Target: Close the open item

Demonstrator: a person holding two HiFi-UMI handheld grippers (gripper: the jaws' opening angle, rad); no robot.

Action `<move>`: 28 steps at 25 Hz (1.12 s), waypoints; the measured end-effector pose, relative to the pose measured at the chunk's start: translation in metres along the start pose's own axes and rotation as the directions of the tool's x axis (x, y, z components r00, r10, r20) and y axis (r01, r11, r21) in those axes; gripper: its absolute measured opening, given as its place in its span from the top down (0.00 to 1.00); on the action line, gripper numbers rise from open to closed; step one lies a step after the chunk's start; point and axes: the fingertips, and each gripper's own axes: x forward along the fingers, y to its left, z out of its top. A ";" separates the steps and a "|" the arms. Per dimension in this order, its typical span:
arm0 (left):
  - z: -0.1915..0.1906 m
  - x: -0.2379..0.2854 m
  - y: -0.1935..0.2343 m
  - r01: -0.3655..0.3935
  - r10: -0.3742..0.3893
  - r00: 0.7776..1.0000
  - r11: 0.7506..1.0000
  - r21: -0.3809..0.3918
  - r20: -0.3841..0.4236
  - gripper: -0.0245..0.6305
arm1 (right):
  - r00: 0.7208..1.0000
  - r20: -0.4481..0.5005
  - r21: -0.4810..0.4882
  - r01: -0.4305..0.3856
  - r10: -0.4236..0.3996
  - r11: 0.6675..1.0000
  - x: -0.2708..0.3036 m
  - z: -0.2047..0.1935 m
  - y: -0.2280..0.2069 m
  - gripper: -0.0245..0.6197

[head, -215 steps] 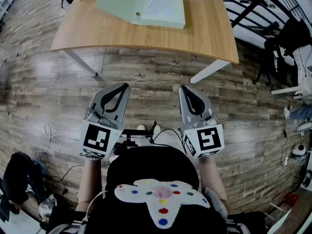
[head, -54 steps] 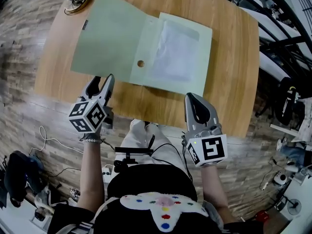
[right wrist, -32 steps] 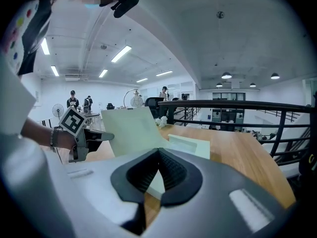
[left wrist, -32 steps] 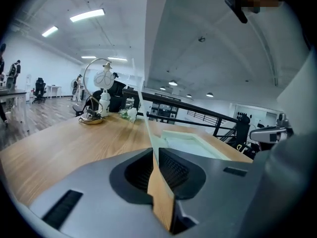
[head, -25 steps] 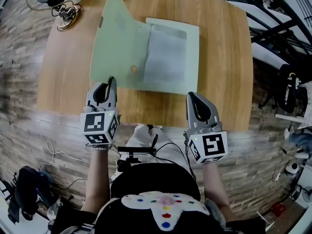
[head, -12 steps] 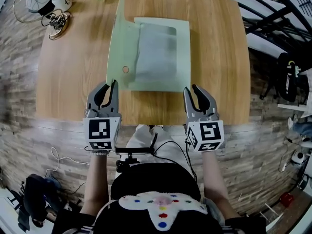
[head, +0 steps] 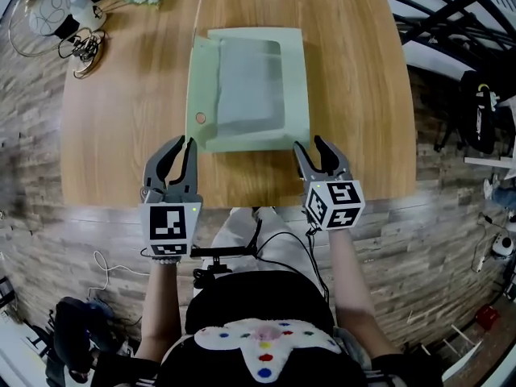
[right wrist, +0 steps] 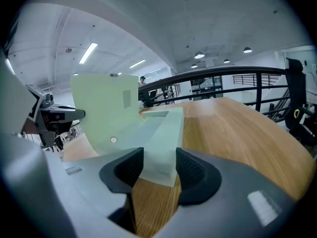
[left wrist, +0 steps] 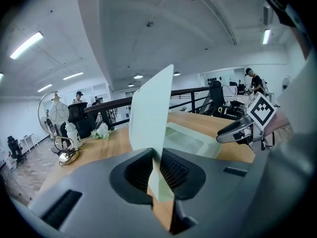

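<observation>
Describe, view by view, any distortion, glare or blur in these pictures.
Head view: the fisheye lens bows the wooden table edges and the floor planks; the light is even. Left gripper view: dark round vignette, and the ceiling strip light glares. Right gripper view: same vignette, and the railing curves.

A pale green cardboard box file (head: 250,87) is lying beyond the grey fingers (head: 167,156) of the left gripper (head: 184,142), on a honey-brown wood-grain tabletop (head: 121,127).

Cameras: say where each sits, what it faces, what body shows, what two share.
Head view: on the head, steeply down at table, box; arms, left gripper, right gripper show.
Left gripper view: on it, along jaws shut on lid; right gripper shows.
Right gripper view: on it, along jaws just opening, apart around box corner.
All three share the box.
</observation>
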 end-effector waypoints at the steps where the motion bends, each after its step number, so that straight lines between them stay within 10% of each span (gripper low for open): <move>1: 0.001 0.001 -0.003 0.007 -0.007 1.000 1.000 0.015 -0.004 0.90 | 1.000 -0.008 0.009 -0.002 0.002 1.000 0.001 -0.004 -0.001 0.65; 13: 0.003 0.018 -0.055 0.158 -0.140 0.986 0.961 0.228 -0.092 0.88 | 0.999 -0.020 0.107 -0.042 0.045 0.993 0.006 -0.021 -0.003 0.66; 28: -0.019 0.055 -0.119 0.357 -0.199 0.919 0.788 0.502 -0.341 0.86 | 0.999 -0.005 0.112 -0.048 0.049 0.993 0.006 -0.021 -0.005 0.66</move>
